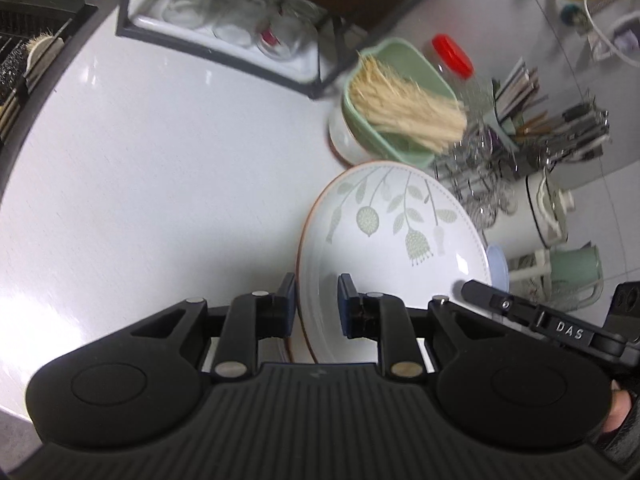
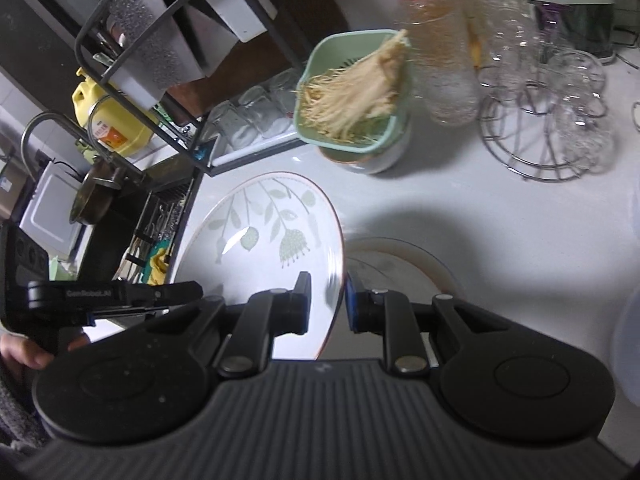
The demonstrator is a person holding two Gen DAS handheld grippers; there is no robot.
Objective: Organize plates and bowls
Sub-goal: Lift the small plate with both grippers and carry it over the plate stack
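A white plate with a green leaf pattern and a brown rim (image 1: 392, 232) is held tilted above the white counter. My left gripper (image 1: 316, 308) is shut on its rim on one side. My right gripper (image 2: 326, 300) is shut on the opposite rim of the same plate (image 2: 264, 236). The right gripper's body also shows in the left wrist view (image 1: 540, 320). Another white plate (image 2: 400, 264) lies flat on the counter under the right side of the held one. A white bowl (image 2: 384, 156) beyond it carries a green strainer of enoki mushrooms (image 2: 352, 92).
A black-framed rack with upturned glasses (image 1: 224, 20) stands at the back. A red-capped jar (image 2: 436, 40), a wire stand of glasses (image 2: 552, 120), a utensil holder (image 1: 520, 96), a white pot (image 1: 548, 216) and a green mug (image 1: 572, 268) crowd the right. The sink (image 2: 132, 216) is left.
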